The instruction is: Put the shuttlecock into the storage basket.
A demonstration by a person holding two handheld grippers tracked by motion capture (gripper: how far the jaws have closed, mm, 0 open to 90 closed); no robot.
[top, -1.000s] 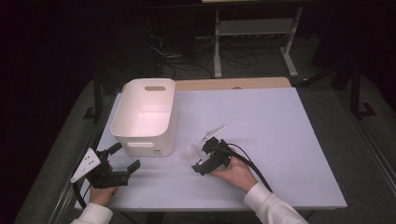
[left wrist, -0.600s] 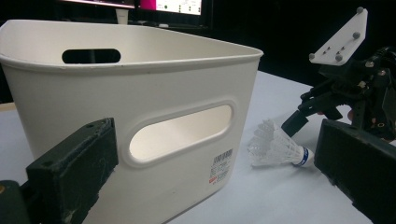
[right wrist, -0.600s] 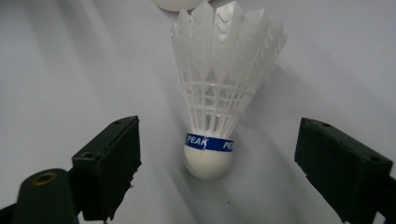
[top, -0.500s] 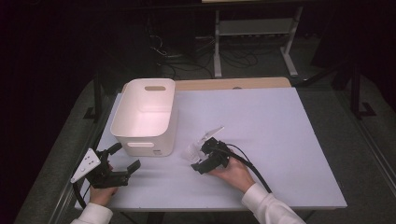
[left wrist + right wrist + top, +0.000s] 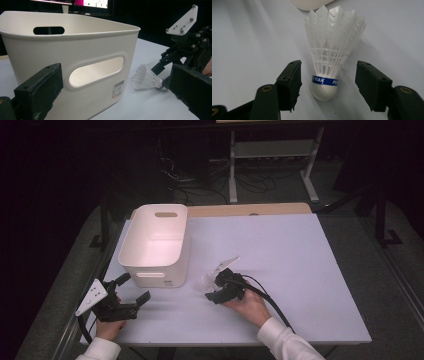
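Note:
A white feather shuttlecock (image 5: 329, 52) with a blue band and white cork lies on the table, feathers pointing toward the bin. My right gripper (image 5: 328, 80) is open, one jaw on each side of the cork, not touching it. From above, the right gripper (image 5: 216, 287) sits just right of the white bin (image 5: 155, 245), with the shuttlecock (image 5: 207, 279) at its tips. My left gripper (image 5: 134, 289) is open near the table's front left corner and faces the bin's front wall (image 5: 75, 67). The shuttlecock (image 5: 146, 80) and the right gripper (image 5: 185, 50) lie to the right in the left gripper view.
The white table (image 5: 300, 260) stretches bare to the right and behind. The bin is empty inside, with handle slots in its end walls. A wooden strip (image 5: 250, 210) runs along the far edge. Dark floor, cables and a metal frame (image 5: 270, 155) lie beyond.

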